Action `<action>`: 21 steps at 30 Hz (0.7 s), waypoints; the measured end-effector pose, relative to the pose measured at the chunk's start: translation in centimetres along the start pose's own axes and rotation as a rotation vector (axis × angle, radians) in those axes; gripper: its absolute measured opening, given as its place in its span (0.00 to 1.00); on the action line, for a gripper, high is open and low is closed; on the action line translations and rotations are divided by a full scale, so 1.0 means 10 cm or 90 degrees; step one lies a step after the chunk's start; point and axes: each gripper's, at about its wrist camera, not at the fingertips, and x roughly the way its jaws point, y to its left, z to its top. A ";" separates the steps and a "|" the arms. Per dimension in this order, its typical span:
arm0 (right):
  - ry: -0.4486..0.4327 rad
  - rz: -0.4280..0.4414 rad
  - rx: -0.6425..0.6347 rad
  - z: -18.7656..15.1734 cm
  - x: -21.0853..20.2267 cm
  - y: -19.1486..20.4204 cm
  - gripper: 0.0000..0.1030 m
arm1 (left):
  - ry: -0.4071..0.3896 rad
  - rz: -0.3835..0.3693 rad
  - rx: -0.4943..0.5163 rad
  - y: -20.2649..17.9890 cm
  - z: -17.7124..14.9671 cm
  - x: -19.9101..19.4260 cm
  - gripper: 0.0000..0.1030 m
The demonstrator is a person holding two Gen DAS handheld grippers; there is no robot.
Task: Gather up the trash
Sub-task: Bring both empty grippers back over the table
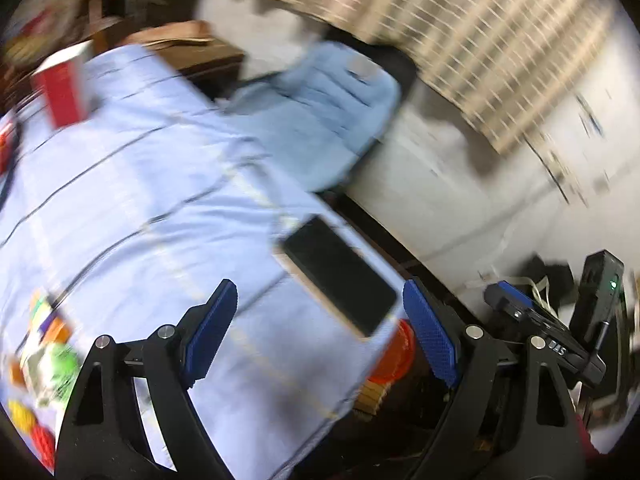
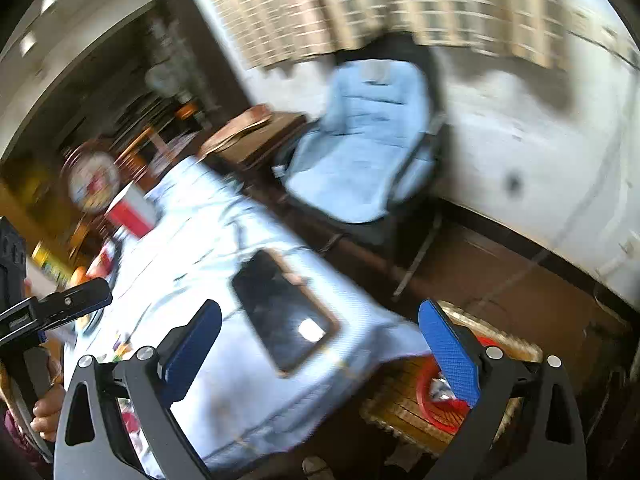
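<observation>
Both frames are motion-blurred. The pale blue checked tablecloth (image 1: 132, 184) covers the table; a blue padded chair (image 2: 360, 148) stands beyond it against a white wall. The black tablet in a tan frame (image 1: 340, 276) lies near the table corner. The red plastic bin (image 2: 436, 396), holding crumpled waste, sits on the floor below that corner. Colourful wrappers (image 1: 48, 352) litter the cloth. The left gripper (image 1: 324, 332) and right gripper (image 2: 324, 348) both stand apart, empty. Recommendation: steady first, then approach one wrapper, avoiding the tablet.
</observation>
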 end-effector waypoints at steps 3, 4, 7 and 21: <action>0.021 0.035 -0.047 0.03 0.14 0.40 0.94 | -0.029 0.035 -0.062 0.43 -0.14 -0.30 0.80; 0.028 0.047 -0.061 0.04 0.19 0.53 0.94 | -0.035 0.042 -0.076 0.54 -0.16 -0.38 0.80; 0.053 0.086 -0.107 0.01 0.30 0.95 0.94 | -0.060 0.080 -0.130 0.90 -0.34 -0.65 0.80; 0.123 0.184 -0.279 -0.59 0.42 2.48 0.94 | -0.117 0.214 -0.350 2.36 -1.46 -1.72 0.81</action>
